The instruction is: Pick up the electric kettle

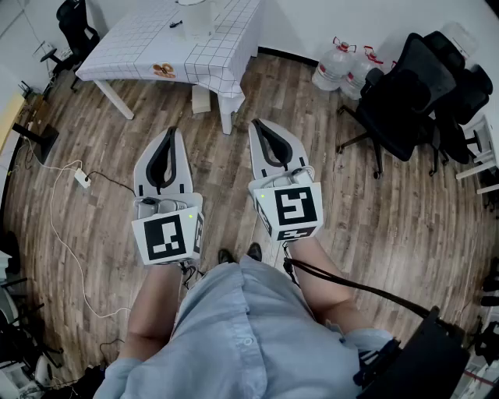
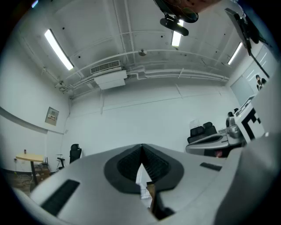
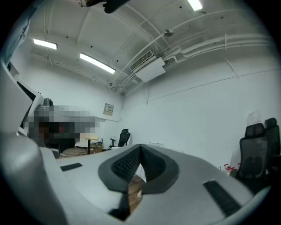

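The kettle (image 1: 196,17), a pale vessel, stands at the far edge of a table with a white checked cloth (image 1: 156,43), at the top of the head view. Both grippers hang side by side over the wooden floor, well short of the table and pointing toward it. My left gripper (image 1: 170,131) has its jaws met at the tips with nothing between them, and my right gripper (image 1: 256,123) is the same. In the gripper views the left gripper (image 2: 141,147) and the right gripper (image 3: 140,147) face a white wall, and the kettle cannot be made out.
Black office chairs (image 1: 405,101) crowd the right side, with water bottles (image 1: 337,66) by the wall beside them. A small box (image 1: 201,99) sits under the table. A power strip (image 1: 82,178) and its white cable lie on the floor at left.
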A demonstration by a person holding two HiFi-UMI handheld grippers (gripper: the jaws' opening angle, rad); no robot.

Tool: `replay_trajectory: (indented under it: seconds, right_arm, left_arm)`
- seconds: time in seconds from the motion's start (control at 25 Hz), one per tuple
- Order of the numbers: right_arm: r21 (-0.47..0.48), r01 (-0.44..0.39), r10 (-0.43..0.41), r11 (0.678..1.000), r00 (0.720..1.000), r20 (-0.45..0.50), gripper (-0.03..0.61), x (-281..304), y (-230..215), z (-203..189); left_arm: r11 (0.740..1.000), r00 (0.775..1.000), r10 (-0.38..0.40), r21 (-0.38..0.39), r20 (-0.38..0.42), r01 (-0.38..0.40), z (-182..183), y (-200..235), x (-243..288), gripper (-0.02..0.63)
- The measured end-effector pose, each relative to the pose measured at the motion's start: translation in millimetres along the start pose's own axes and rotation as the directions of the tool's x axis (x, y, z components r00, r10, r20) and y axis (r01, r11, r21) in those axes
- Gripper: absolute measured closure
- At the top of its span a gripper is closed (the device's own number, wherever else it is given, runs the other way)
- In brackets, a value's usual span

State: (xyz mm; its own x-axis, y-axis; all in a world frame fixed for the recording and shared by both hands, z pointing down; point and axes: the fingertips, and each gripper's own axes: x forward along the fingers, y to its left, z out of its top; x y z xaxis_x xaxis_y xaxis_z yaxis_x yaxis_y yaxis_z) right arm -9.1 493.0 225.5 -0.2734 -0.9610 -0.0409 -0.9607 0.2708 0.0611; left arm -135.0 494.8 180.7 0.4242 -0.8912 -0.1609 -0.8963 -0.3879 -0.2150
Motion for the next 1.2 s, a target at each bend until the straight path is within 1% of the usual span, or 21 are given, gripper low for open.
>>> replay_trajectory:
  seconds: [0.28, 0.44, 0.68, 0.92, 1.2]
  right_arm:
    - [0.005, -0.009, 0.009, 1.000, 1.000, -0.007, 0.578, -3, -13, -6]
    - [0.033, -0.032, 0.032, 0.999, 0.999, 0.006, 0.577, -1, -21, -11]
    - [0.047, -0.035, 0.036, 0.998, 0.999, -0.032, 0.575, 17, -31, -28]
    - [0.031, -0.041, 0.042, 0.999, 0.998, -0.053, 0.575, 66, -43, -42]
    - [0.025, -0.033, 0.034, 0.999, 0.998, -0.059, 0.577, 170, -63, -47]
  left_arm:
    - [1.000, 1.000, 0.007, -0.001, -0.009, -0.007, -3, -13, 4, 0.612]
    - [1.000, 1.000, 0.014, -0.001, -0.014, -0.014, -7, -23, 9, 0.612]
    - [1.000, 0.999, 0.021, -0.011, -0.045, -0.022, -25, -24, 22, 0.612]
    - [0.998, 0.998, 0.032, -0.045, -0.051, -0.034, -49, -4, 67, 0.612]
    - [0.999, 0.999, 0.013, -0.045, -0.050, -0.015, -77, 42, 158, 0.612]
